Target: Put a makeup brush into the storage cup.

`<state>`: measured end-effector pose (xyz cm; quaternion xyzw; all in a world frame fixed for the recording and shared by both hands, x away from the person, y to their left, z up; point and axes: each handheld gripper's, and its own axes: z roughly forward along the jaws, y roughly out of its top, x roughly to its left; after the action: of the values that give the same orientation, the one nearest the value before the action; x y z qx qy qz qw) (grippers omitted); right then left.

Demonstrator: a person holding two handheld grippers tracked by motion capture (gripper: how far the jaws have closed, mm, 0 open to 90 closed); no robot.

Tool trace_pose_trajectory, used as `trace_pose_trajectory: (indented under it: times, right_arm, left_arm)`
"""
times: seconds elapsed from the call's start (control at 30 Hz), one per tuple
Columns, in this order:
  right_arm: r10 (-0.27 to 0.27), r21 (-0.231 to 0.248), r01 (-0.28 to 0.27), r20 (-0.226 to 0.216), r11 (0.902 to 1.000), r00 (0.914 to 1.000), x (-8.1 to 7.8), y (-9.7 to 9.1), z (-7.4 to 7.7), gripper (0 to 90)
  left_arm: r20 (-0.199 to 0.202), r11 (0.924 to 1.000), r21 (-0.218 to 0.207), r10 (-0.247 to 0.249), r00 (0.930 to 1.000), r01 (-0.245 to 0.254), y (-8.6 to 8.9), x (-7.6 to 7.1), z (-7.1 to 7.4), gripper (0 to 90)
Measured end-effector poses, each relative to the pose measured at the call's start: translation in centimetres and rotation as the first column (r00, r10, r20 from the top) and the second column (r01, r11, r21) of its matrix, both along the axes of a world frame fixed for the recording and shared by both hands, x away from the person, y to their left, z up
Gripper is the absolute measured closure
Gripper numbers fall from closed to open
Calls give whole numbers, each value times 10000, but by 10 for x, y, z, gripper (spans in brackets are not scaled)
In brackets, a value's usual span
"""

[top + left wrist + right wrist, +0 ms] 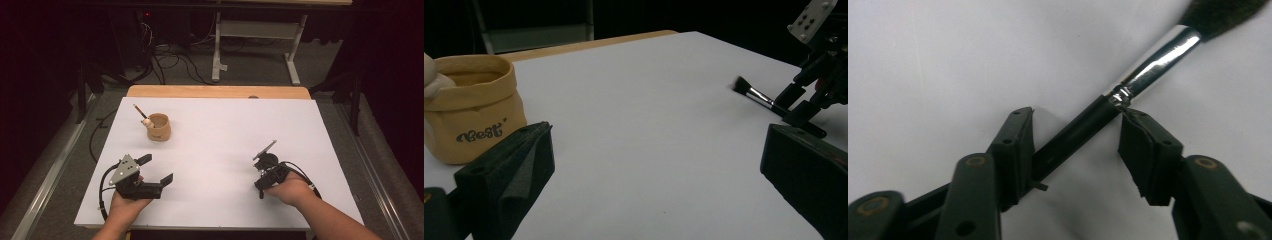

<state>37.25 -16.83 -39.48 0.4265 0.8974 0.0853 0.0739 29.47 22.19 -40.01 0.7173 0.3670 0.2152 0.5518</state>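
Note:
A makeup brush [1083, 127] with a black handle, a silver ferrule [1153, 62] and dark bristles lies slantwise on the white table sheet [225, 125]. My right gripper [1078, 120] points down over it with a jaw on each side of the handle. The pad edges touch the handle, but a wide gap remains between them. From the left gripper view, that brush [754, 95] lies just before the right gripper [809, 95]. My left gripper [159, 168] rests open at the near left, holding nothing. A tan pouch-shaped cup [160, 129] stands beyond it, holding a second brush [140, 113].
The sheet covers a wooden table whose far edge [215, 91] is bare. Beyond it stand another table's white legs [218, 50] and cables [165, 62] on the floor. The tan cup [474, 110] stands close to my left gripper's left jaw.

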Motion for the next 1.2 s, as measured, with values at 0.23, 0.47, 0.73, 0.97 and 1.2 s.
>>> trace_pose_trajectory:
  times: [0.23, 0.47, 0.73, 0.97, 1.2]
  right_arm:
    - [243, -8, -243, -25, 9997, 9997, -2, 1, 1, 623]
    - [282, -23, -282, -134, 9996, 9995, -2, 1, 1, 708]
    - [294, -95, -296, -224, 9995, 9993, -1, 2, 1, 749]
    - [313, -139, -317, -307, 9994, 9990, 1, 1, 1, 799]
    - [288, -250, -299, -400, 9992, 9988, 3, 3, 1, 800]
  left_arm:
    - [0, 10000, -18, -30, 10000, 30, 0, 0, 0, 21]
    - [13, 10000, -20, -25, 10000, 25, 1, 0, 0, 21]
    - [30, 10000, -34, -12, 10000, 12, 1, -1, 1, 21]
    - [21, 10000, -43, 11, 10000, -11, 1, -1, 1, 21]
    - [5, 10000, -10, 27, 10000, -27, 1, -1, 0, 23]
